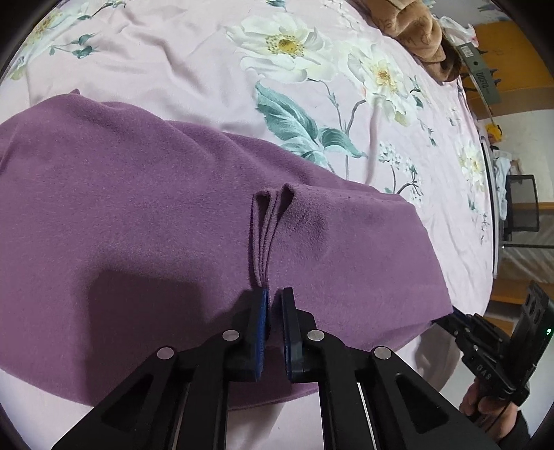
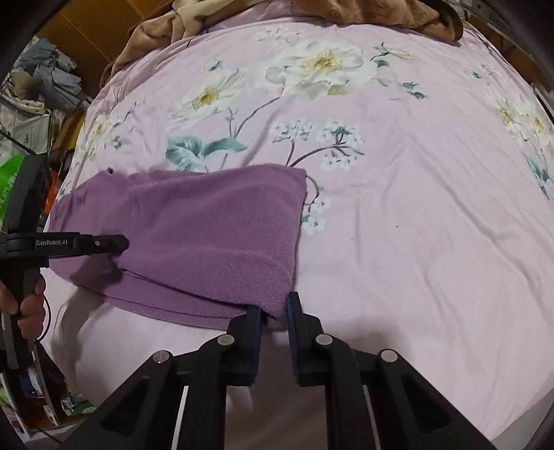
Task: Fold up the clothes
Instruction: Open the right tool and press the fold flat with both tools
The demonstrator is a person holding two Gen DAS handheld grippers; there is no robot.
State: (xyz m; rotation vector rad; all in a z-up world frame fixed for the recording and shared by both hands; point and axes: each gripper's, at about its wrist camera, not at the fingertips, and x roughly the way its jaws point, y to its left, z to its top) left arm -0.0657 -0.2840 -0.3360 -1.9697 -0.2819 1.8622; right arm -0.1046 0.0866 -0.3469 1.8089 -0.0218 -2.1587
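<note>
A purple fleece garment (image 1: 145,214) lies folded in layers on the bed. In the left wrist view my left gripper (image 1: 275,299) is shut on a bunched hem of its near edge, and the pinched fold runs up from the tips. The right gripper (image 1: 460,329) shows at the garment's right corner. In the right wrist view the garment (image 2: 207,228) spreads left of centre. My right gripper (image 2: 275,308) is shut on its near right corner, and cloth fills the gap between the blue pads. The left gripper (image 2: 117,244) meets the garment's left edge, held by a hand (image 2: 29,304).
The bed has a pink floral sheet (image 2: 398,214). A brown blanket (image 2: 311,10) is heaped at the far end. Cluttered bags and shelves (image 2: 38,90) stand off the left side. A black chair (image 1: 523,207) stands beyond the bed's right edge.
</note>
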